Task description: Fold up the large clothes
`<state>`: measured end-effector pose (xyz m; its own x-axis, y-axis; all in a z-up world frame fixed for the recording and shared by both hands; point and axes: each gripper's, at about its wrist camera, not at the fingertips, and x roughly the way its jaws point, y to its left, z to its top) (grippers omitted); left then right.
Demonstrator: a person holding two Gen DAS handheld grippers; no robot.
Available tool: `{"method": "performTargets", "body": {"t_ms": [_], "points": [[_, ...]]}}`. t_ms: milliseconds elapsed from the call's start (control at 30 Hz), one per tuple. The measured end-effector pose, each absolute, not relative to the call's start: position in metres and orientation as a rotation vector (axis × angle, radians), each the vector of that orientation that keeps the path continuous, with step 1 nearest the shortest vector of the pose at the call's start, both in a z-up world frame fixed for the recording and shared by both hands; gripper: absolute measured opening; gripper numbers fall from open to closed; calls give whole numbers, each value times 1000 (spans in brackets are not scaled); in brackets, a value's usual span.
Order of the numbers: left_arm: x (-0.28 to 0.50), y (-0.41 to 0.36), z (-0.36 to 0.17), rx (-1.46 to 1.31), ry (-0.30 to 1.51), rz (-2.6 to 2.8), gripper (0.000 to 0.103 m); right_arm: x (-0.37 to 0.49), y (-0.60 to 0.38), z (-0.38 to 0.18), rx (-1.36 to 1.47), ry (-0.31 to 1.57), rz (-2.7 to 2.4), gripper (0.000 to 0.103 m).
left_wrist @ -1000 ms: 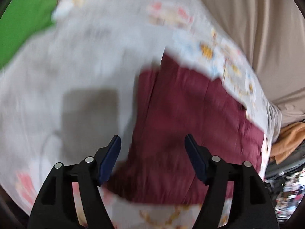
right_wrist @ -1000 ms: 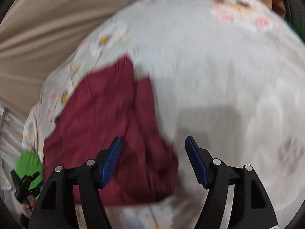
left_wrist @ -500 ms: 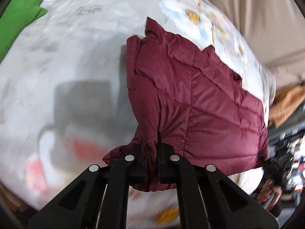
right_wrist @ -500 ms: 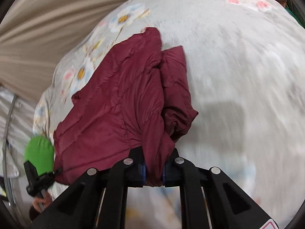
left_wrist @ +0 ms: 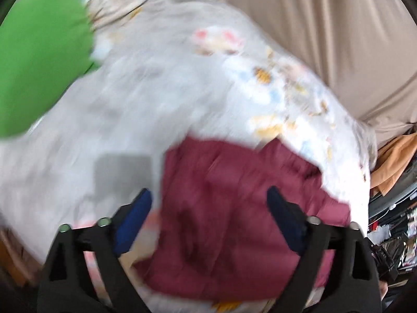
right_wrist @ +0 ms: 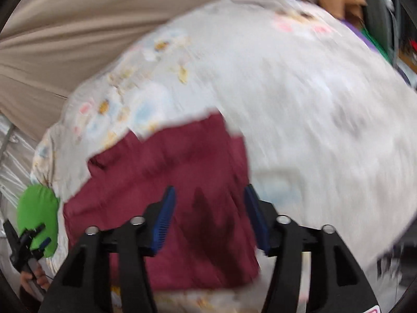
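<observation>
Claws, left [left_wrist: 208,217] and right [right_wrist: 208,217], gape apart above maroon jacket [left_wrist: 234,221]; no legible writing.

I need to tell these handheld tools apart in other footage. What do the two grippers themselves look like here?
Both look alike. The left gripper and right gripper each have two angular matte-black arms with triangular cut-outs, silver round bolt heads at the joints, and flat blue pads; ribbing shows on one right pad. A pink-and-white sticker corner marks the right one. No cables or sleeves visible.

No readable text, labels or numbers anywhere
</observation>
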<state>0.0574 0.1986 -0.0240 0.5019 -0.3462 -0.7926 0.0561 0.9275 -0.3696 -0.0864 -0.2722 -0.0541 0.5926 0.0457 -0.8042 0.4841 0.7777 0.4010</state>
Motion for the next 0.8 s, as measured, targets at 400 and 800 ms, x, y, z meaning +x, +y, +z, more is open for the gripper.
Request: {"method": "performTargets", "body": {"t_ms": [400,800], "points": [[140,173,-93,-346,1162,-252,0,-8,-289,-74,655,903,-227,7],[160,144,-128,-95,1157,-91,0,4,-302,-131,647,1006,-382,16]]}}
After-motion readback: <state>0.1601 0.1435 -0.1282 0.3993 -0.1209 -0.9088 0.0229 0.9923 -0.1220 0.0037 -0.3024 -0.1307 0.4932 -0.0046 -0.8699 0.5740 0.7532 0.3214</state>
